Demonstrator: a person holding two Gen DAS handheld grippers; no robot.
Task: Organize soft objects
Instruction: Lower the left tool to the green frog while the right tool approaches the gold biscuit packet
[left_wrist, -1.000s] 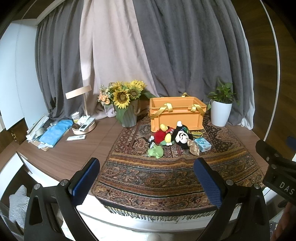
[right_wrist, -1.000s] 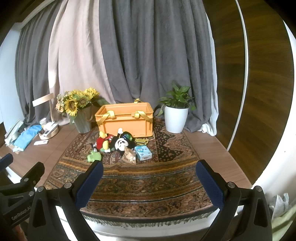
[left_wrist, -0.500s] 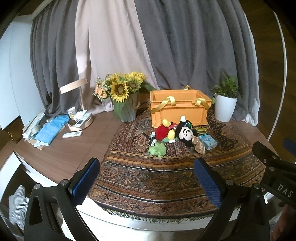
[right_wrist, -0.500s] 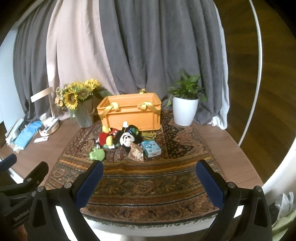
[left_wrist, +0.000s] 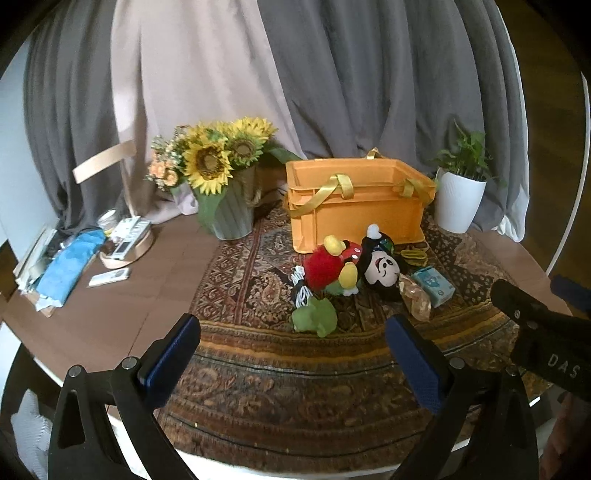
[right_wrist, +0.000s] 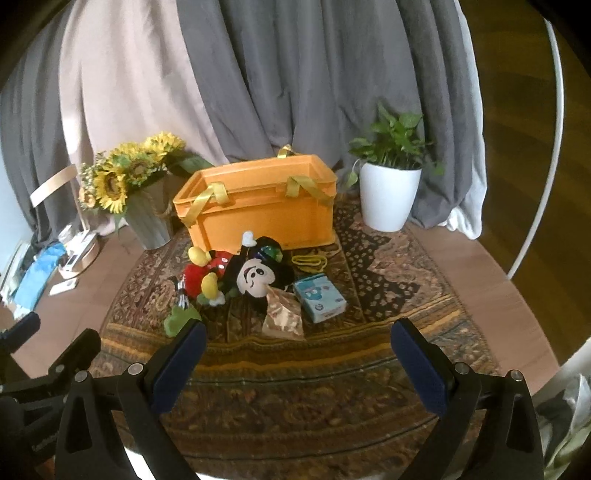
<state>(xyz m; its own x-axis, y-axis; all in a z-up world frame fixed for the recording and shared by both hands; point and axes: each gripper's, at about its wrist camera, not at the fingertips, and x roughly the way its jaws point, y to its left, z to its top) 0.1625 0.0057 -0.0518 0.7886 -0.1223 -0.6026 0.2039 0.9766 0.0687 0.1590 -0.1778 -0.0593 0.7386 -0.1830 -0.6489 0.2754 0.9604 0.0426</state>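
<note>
A mouse plush (left_wrist: 369, 262) (right_wrist: 251, 273) with red shorts lies on the patterned rug (left_wrist: 295, 376) (right_wrist: 332, 376) in front of an orange crate (left_wrist: 354, 206) (right_wrist: 258, 210) with yellow ribbon handles. A green soft toy (left_wrist: 316, 319) (right_wrist: 179, 319) lies nearest the front. A crinkly brown packet (left_wrist: 415, 295) (right_wrist: 282, 315), a light blue box (left_wrist: 434, 286) (right_wrist: 319, 297) and a yellow band (right_wrist: 308, 262) lie beside the plush. My left gripper (left_wrist: 293, 356) is open and empty, short of the green toy. My right gripper (right_wrist: 295, 360) is open and empty, short of the packet.
A sunflower vase (left_wrist: 225, 188) (right_wrist: 140, 192) stands left of the crate, a white potted plant (left_wrist: 460, 188) (right_wrist: 388, 188) to its right. A round tray with remotes (left_wrist: 125, 243), a blue cloth (left_wrist: 66, 269) and a loose remote (left_wrist: 109, 277) lie on the wooden table at left. Curtains hang behind.
Both grippers have moved forward toward the pile on the rug, so the toys and crate appear larger. Both stay open and empty.
</note>
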